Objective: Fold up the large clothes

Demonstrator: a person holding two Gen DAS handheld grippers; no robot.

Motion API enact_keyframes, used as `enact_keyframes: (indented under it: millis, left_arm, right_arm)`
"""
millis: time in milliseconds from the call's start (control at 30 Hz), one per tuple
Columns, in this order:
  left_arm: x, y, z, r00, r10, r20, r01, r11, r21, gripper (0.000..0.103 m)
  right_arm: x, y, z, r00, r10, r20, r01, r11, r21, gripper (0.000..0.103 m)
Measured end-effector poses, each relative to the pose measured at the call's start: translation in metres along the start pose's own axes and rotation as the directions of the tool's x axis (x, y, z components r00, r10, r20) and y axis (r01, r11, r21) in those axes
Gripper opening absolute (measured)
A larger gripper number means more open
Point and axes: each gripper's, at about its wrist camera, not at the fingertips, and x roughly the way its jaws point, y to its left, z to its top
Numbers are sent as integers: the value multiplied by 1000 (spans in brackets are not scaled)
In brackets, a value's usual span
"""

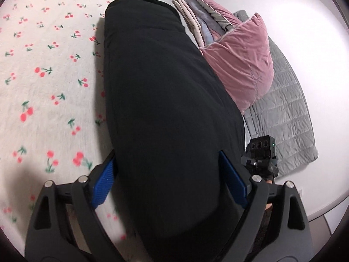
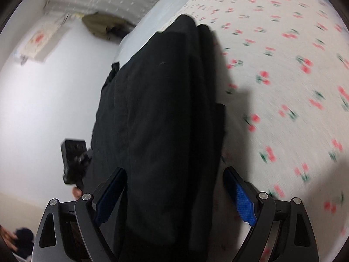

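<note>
Two sets of wide-spread fingers around black garment [image 1: 165,100] — pink pillow [image 1: 242,65], grey quilt [image 1: 288,120] beside cherry-print sheet [image 1: 43,69].

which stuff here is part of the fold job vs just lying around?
Job:
- black garment, lying between both sets of fingers
- left gripper, jaws apart
- right gripper, jaws apart
- cherry-print bedspread, the work surface

Lying about:
- pink pillow
- grey quilt
- stacked folded blankets

Matt black cloth garment [image 1: 165,109]
</note>
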Motion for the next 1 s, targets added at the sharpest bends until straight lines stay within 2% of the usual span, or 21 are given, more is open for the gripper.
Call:
enact_keyframes:
  millis: [67, 100, 133, 200, 233, 300, 433, 567, 667, 800, 1000]
  left_arm:
    - [5, 5, 3, 1000, -18, 9, 19, 999, -34, 89]
    - [6, 3, 3, 1000, -12, 19, 13, 999, -41, 87]
    - [4, 1, 3, 1000, -1, 30, 2, 999, -41, 82]
    - [-3, -8, 0, 998, 35, 59, -34, 999, -16, 74]
    - [-7, -12, -2, 997, 42, 69, -42, 999, 5, 70]
    - [-17, -17, -3, 996, 38, 77, -40, 999, 24, 65]
    - [-45, -19, 1, 995, 33, 94, -35, 999, 17, 61]
    - [-95, -11, 6, 988, 53, 148, -54, 999, 2, 60]
    - [-147, 7, 8, 977, 74, 202, -69, 997, -30, 60]
    - [-232, 35, 10, 947, 143, 289, -130, 990, -61, 60]
    - [-334, 85, 17, 893, 249, 374, -216, 968, -129, 60]
  right_arm:
    - [6, 5, 6, 1000, -3, 10, 3, 1000, -23, 91]
    - [4, 7, 4, 1000, 0, 17, 1, 1000, -22, 85]
    - [3, 8, 3, 1000, 14, 24, -13, 1000, -17, 72]
    - [3, 8, 0, 997, 62, 40, -62, 998, 9, 60]
    - [0, 11, -3, 996, 69, 53, -69, 998, 6, 54]
    - [-7, 24, -7, 994, 75, 81, -74, 997, -23, 48]
    - [-9, 62, -7, 991, 78, 109, -69, 994, -86, 42]
    - [-14, 97, -4, 993, 78, 88, -64, 986, -153, 41]
    - [-14, 109, -5, 992, 105, 67, -89, 975, -202, 41]
    - [15, 102, -11, 987, 160, 14, -151, 952, -266, 41]
    - [123, 194, 12, 969, 230, -87, -245, 920, -307, 41]
